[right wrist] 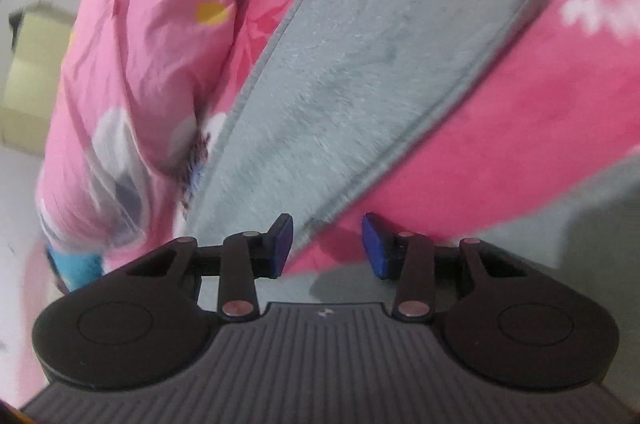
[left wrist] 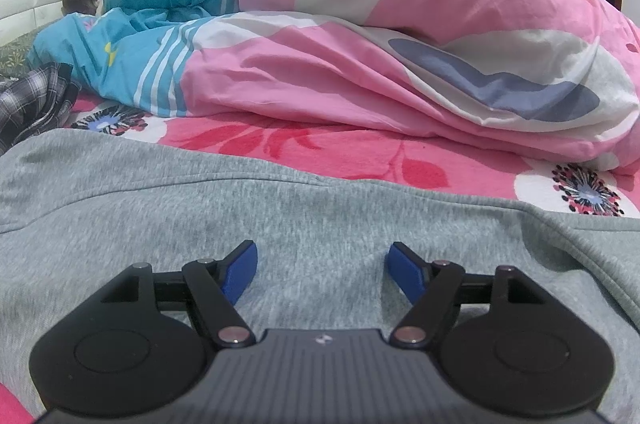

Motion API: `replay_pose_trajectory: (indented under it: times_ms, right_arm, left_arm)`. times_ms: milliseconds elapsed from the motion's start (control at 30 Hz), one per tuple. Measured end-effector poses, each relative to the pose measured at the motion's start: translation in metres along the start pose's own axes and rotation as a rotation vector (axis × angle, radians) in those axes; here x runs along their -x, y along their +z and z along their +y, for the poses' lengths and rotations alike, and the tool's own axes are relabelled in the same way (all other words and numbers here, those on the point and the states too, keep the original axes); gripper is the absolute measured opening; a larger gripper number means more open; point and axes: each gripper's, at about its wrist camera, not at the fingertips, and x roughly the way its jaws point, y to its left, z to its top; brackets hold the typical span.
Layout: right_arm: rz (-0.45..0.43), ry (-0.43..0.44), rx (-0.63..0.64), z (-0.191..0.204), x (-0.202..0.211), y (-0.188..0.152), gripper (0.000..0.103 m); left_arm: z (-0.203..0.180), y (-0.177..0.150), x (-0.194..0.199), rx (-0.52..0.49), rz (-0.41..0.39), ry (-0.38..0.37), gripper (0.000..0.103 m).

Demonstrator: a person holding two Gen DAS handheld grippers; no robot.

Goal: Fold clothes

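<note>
In the left wrist view, our left gripper (left wrist: 322, 266) hangs wide open and empty just over the grey garment (left wrist: 280, 208), which lies flat along the near edge of the floral bed sheet (left wrist: 420, 160) with a pink quilt (left wrist: 400, 24) bunched behind it. In the blurred right wrist view, our right gripper (right wrist: 327, 246) is also spread, grasping nothing, its fingertips over a long grey panel of the garment (right wrist: 360, 72) on the pink sheet (right wrist: 520, 128).

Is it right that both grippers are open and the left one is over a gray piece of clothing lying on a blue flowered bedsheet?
Not quite. The bedsheet is pink with flowers, not blue, as the left wrist view shows. The rest holds: the left gripper and the right gripper are both open, and the left one is over the gray garment.
</note>
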Motion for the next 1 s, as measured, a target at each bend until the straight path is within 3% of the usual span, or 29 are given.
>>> replay_pose_trajectory:
  times_ms: [167,333,467,567,800,1000]
  right_arm:
    - [0.011,0.032,0.001,0.007,-0.013,0.001,0.006]
    - [0.039,0.047,0.083,0.016,0.012,-0.004,0.002]
    - [0.080,-0.024,0.143,0.011,0.021,-0.004,0.002]
    - [0.042,-0.050,0.169,0.010,0.029,0.002,0.002]
    - [-0.065,-0.101,0.227,0.009,0.053,0.020,0.024]
    - [-0.157,-0.144,0.277,0.008,0.074,0.036,0.029]
  left_arm:
    - [0.004,0.001,0.000,0.016,-0.001,-0.015,0.074]
    - [0.012,0.003,0.000,0.048,0.004,-0.035,0.074]
    - [0.013,0.004,-0.002,0.052,0.007,-0.032,0.074]
    - [0.012,0.003,-0.001,0.045,0.004,-0.029,0.074]
    - [0.011,0.003,-0.001,0.039,0.006,-0.024,0.075]
    - [0.010,0.003,-0.001,0.036,0.004,-0.020,0.075]
